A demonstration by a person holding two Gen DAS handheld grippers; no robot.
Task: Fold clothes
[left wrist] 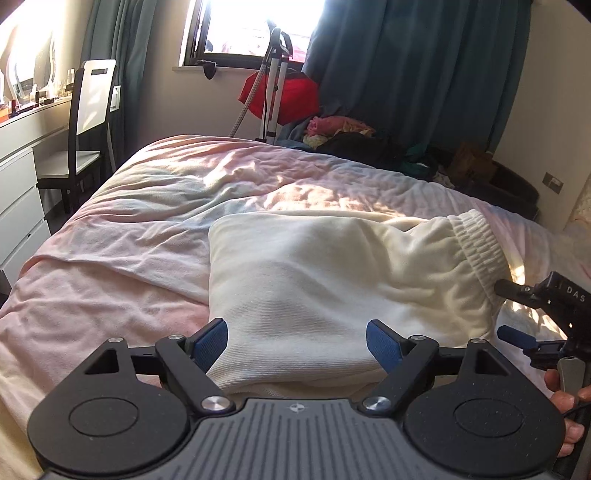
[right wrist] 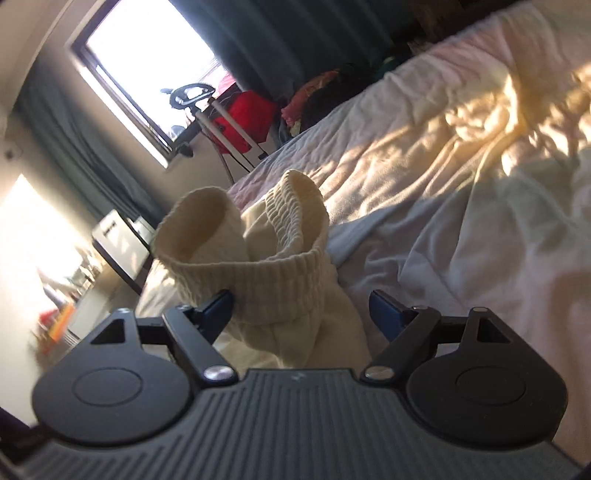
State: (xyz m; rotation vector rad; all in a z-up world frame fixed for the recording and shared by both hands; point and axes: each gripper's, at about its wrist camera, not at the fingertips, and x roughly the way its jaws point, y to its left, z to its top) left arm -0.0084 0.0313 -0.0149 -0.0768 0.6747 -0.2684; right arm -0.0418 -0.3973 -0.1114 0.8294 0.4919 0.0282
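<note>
The black left gripper (left wrist: 295, 341) stood wide open over a folded cream knit garment (left wrist: 332, 288), gripping nothing. The black right gripper (right wrist: 301, 314), also wide open, straddled its ribbed cuff (right wrist: 258, 277) without clamping. Beneath lay a rumpled pink bedspread (left wrist: 147, 221).

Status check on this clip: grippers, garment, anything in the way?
Left gripper and right gripper: jaws open, nothing held. Cream garment folded on the pink bedcover, ribbed cuff between the right jaws. Nothing in the way.

Window (left wrist: 255, 26) glare, right view perhaps motion-blurred
</note>
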